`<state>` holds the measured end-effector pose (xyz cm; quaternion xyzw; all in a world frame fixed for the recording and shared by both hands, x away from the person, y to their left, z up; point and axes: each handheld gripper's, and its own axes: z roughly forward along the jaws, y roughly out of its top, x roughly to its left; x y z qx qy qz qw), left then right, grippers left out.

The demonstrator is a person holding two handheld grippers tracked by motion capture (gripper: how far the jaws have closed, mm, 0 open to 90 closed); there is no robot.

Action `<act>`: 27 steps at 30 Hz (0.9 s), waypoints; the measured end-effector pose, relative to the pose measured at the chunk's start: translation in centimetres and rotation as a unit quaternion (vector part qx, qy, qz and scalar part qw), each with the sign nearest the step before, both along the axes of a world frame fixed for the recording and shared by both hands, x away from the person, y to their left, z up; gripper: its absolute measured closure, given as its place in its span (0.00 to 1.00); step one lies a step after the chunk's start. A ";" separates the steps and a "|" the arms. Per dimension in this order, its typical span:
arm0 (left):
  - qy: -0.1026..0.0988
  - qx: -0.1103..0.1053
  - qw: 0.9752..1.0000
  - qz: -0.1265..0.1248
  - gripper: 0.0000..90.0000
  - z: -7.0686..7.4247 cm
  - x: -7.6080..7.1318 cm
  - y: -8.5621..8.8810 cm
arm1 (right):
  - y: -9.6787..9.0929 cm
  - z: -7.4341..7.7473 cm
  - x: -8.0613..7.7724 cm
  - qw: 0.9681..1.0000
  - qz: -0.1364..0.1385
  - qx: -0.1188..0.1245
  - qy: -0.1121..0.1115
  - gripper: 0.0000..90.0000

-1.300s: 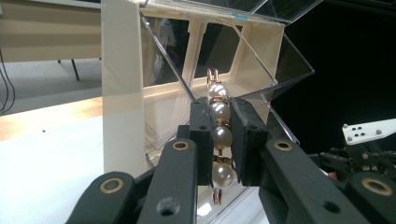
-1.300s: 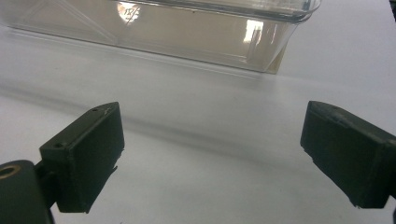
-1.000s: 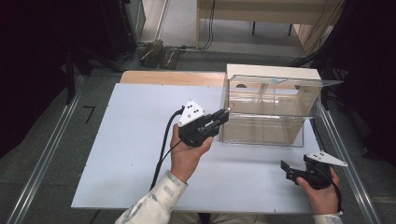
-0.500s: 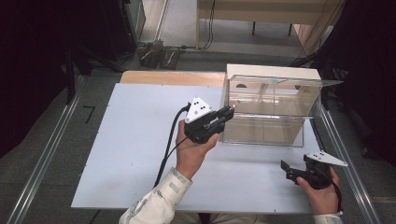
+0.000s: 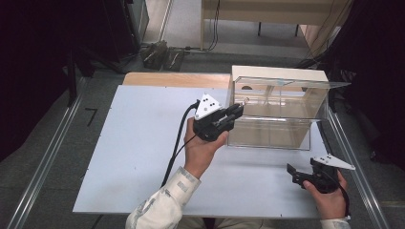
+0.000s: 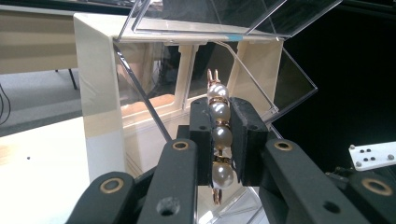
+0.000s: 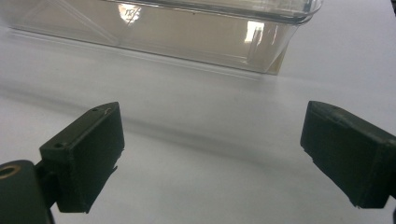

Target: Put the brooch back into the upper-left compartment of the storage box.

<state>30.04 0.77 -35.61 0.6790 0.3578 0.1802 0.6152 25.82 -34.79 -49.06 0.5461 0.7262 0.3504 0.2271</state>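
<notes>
A pearl hair clip [image 6: 221,138] with a gold-coloured frame stands upright between the pads of my left gripper [image 6: 219,112], which is shut on it. In the high view the left gripper [image 5: 236,112] is held above the table, its tips at the left end of a clear acrylic display box [image 5: 277,112]. The left gripper view looks at the box's cream end wall [image 6: 100,70] and slanted clear panels close ahead. My right gripper [image 5: 292,174] rests low near the table's front right, open, with nothing between its pads [image 7: 88,154].
The white table top [image 5: 138,143] has free room on its left half. The clear box's low front edge [image 7: 187,37] lies just beyond the right gripper. A cable [image 5: 176,143] trails from the left gripper toward the person's sleeve. Metal rails [image 5: 43,162] flank the table.
The left gripper has moved right and slightly forward with the pearl clip, closing on the box's left end. The right gripper has stayed in place.
</notes>
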 end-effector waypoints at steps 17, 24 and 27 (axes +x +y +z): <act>0.006 -0.006 1.000 0.007 0.89 -0.1 1.6 -0.7 | 0.0 0.0 0.1 1.000 0.003 0.001 0.000 0.05; 0.004 -0.006 1.000 0.010 0.89 0.1 2.3 -1.0 | 0.0 0.0 0.1 1.000 0.004 0.001 0.000 0.05; 0.003 -0.004 1.000 0.012 0.89 0.2 2.5 -1.2 | 0.0 0.0 0.1 1.000 0.004 0.001 0.000 0.05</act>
